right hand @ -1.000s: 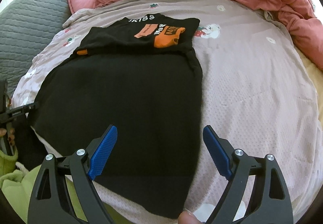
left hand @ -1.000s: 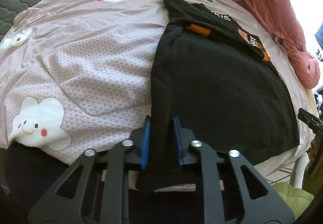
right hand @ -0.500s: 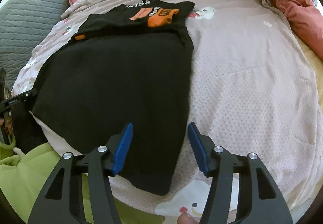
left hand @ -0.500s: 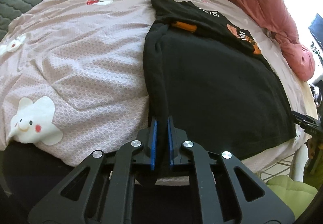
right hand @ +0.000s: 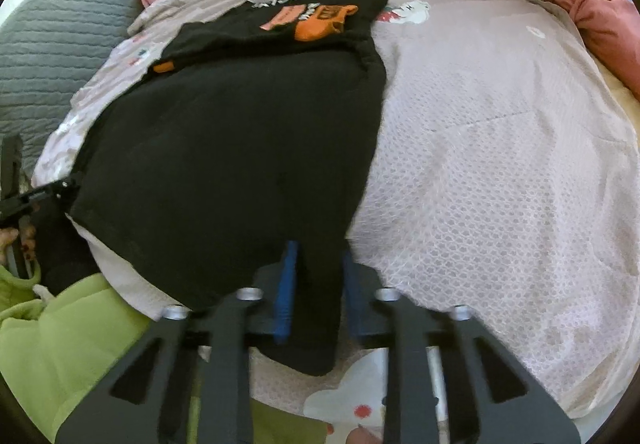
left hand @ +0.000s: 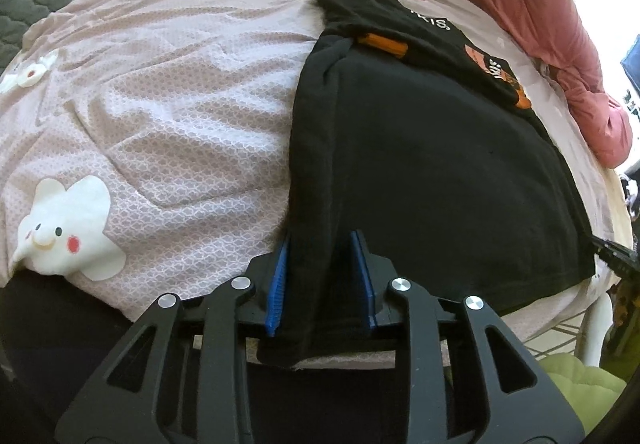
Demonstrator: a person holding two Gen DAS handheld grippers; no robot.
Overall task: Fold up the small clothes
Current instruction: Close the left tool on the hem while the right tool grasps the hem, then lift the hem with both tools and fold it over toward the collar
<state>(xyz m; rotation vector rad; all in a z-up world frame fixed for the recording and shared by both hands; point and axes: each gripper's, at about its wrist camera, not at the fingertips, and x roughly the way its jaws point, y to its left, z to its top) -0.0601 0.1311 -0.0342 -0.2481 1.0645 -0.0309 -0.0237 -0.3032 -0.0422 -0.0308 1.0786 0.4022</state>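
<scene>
The black t-shirt with orange print (left hand: 432, 147) lies flat along the near edge of the bed with the pink patterned sheet (left hand: 168, 91). Left claw (left hand: 322, 276) sits low and level, pads apart around the shirt's near left corner. Right claw (right hand: 316, 292) is level too, pinching the near right corner.

The black cotton T-shirt (left hand: 432, 147) spread on the bed carries white block lettering on its far folded-over part, reading roughly "KIS." in the left wrist view and, upside down, something like "JKI99" in the right wrist view; the exact letters are too small to settle. Just beside that lettering sits an orange printed patch (right hand: 324, 25) with more white characters on it, of which only "KIS" can be partly made out from the left. A small orange tag (left hand: 382, 45) near the shirt's far left edge shows no legible writing.
</scene>
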